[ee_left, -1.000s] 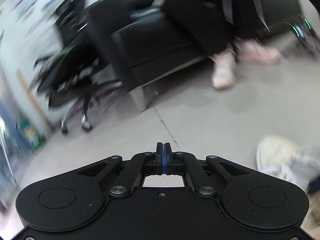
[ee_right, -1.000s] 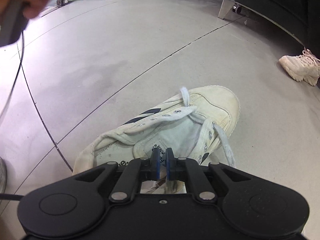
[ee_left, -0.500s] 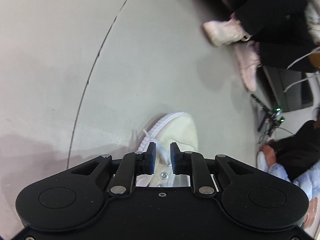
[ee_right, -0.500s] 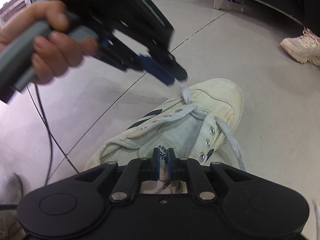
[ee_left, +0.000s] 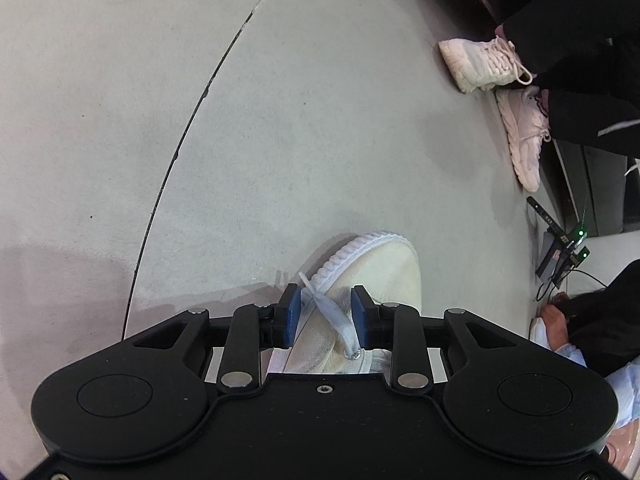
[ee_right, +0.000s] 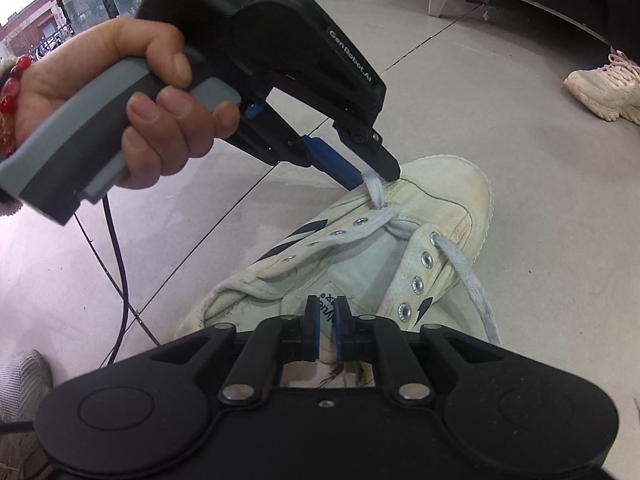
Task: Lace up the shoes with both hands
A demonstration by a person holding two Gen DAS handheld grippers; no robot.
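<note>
Shoe: a cream canvas shoe (ee_right: 400,236) lies on the grey floor (ee_left: 280,120), toe away from the right camera, with dark stripes on its side and metal eyelets in two rows
Lace: a white lace (ee_right: 472,280) crosses only the eyelets nearest the toe; one end stands up from the eyelet on the left row (ee_left: 332,312), the other end hangs loose over the right side down to the floor
Left gripper (ee_left: 325,312): its fingers stand apart on both sides of the upright lace end and are opening; the pads do not press the lace
Left hand (ee_right: 132,108): it holds the grey handle, a red bead bracelet on the wrist
Right gripper (ee_right: 326,328): it hangs over the shoe opening, fingers almost together, nothing seen between them
Around: another person's pale sneakers (ee_left: 504,92) are well apart, near a dark sofa
</note>
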